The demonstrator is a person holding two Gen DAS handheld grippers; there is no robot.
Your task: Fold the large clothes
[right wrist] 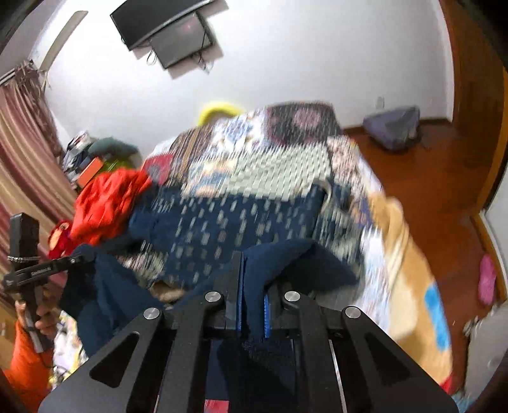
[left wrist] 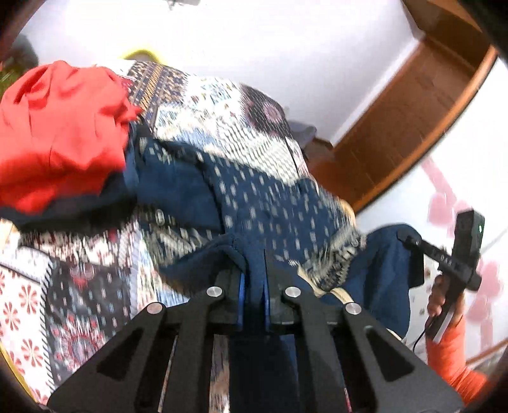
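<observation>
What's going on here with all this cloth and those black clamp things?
A person holds a clamp tool in each hand. The left gripper and the right gripper are both shut on the edge of a dark blue patterned garment, which trails across a bed's patchwork quilt. A red garment lies bunched beside it. No fold shows yet.

Two grippers showing, left gripper (left wrist: 254, 270) and right gripper (right wrist: 252, 273), one navy patterned garment (left wrist: 254, 203) lying, one red garment (left wrist: 60, 133) sitting far left, one patchwork bedspread (left wrist: 222, 104) lying under both, one wall screen (right wrist: 165, 28) hanging far

Navy white-flecked garment (left wrist: 254, 197) crumpled on patchwork bed, edges lifted; image blurred.
</observation>
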